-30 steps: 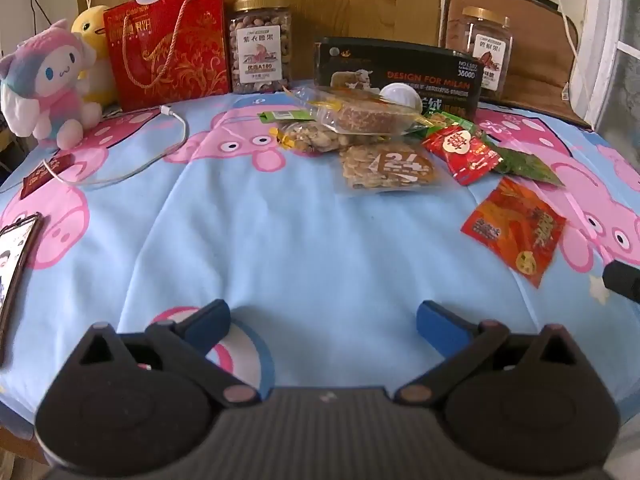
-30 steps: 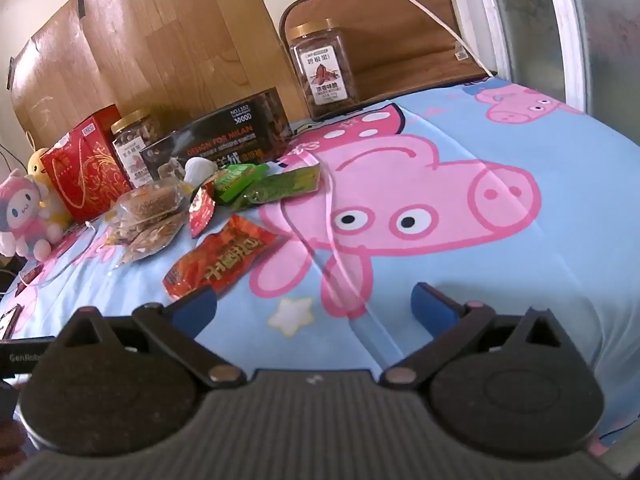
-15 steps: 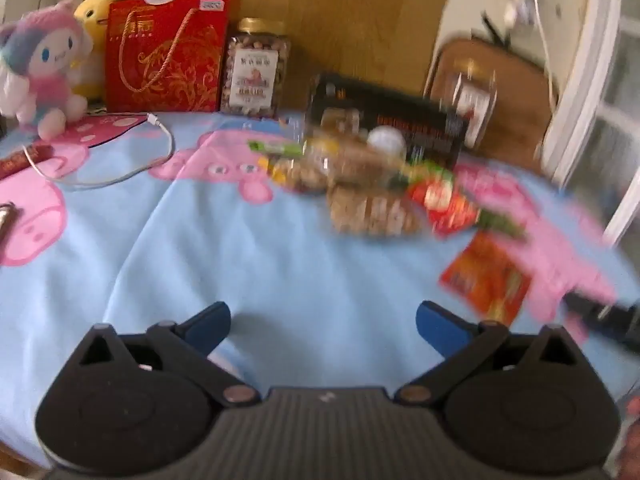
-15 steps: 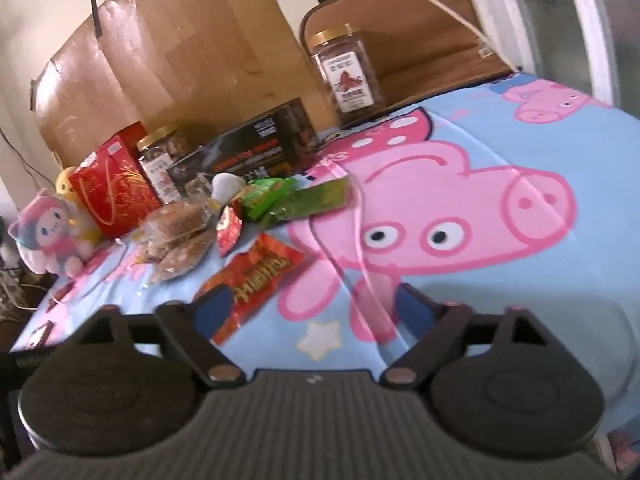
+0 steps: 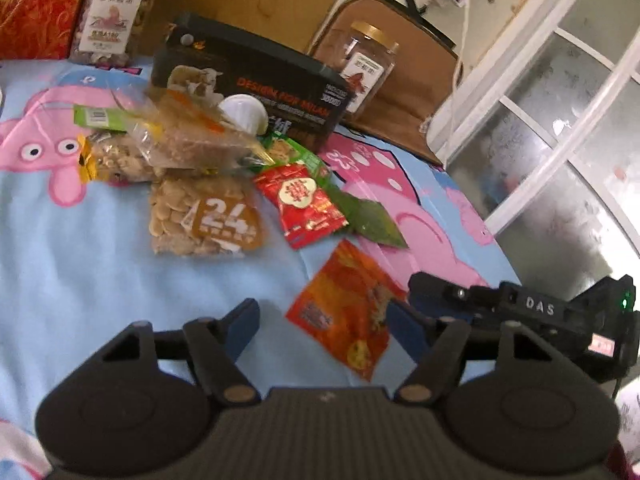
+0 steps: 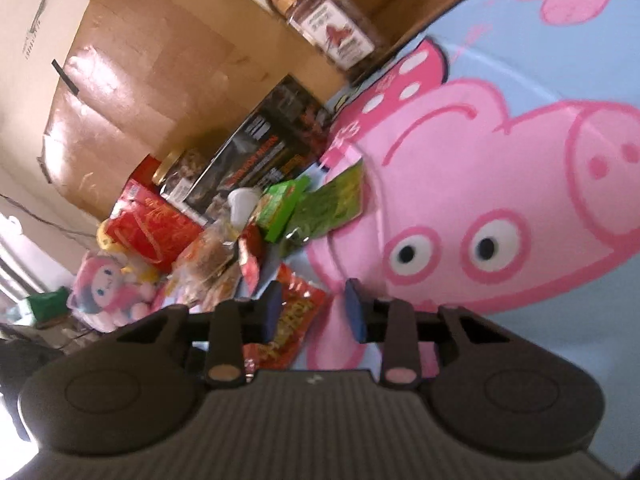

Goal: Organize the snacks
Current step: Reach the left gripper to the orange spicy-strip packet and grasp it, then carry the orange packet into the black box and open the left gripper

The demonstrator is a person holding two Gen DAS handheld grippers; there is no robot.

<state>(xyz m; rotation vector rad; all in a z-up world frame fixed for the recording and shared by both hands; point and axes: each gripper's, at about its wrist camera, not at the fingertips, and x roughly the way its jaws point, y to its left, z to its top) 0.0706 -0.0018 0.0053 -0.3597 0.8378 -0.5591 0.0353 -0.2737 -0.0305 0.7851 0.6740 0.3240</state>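
Observation:
An orange-red snack packet (image 5: 346, 312) lies on the blue pig-print cloth (image 5: 80, 264), between the fingers of my open left gripper (image 5: 320, 320). Behind it lie a red packet (image 5: 300, 204), a green packet (image 5: 370, 220), a nut bag marked 24 (image 5: 204, 218) and clear bags of snacks (image 5: 180, 140). My right gripper (image 6: 314, 312) is partly open, tilted, with its tips just over the orange-red packet's (image 6: 288, 320) edge; it holds nothing. Its body shows at the right in the left wrist view (image 5: 520, 308).
A black box (image 5: 256, 84), two nut jars (image 5: 114, 12) (image 5: 366, 66) and a red gift bag (image 5: 32, 8) stand at the back. A plush toy (image 6: 108, 288) sits at the far left. A brown case (image 5: 404, 80) and a window (image 5: 560, 120) are to the right.
Both grippers have moved in toward the orange-red packet. The left swung right and closer. The right tilted, dropped low and narrowed its jaws over the packet's edge.

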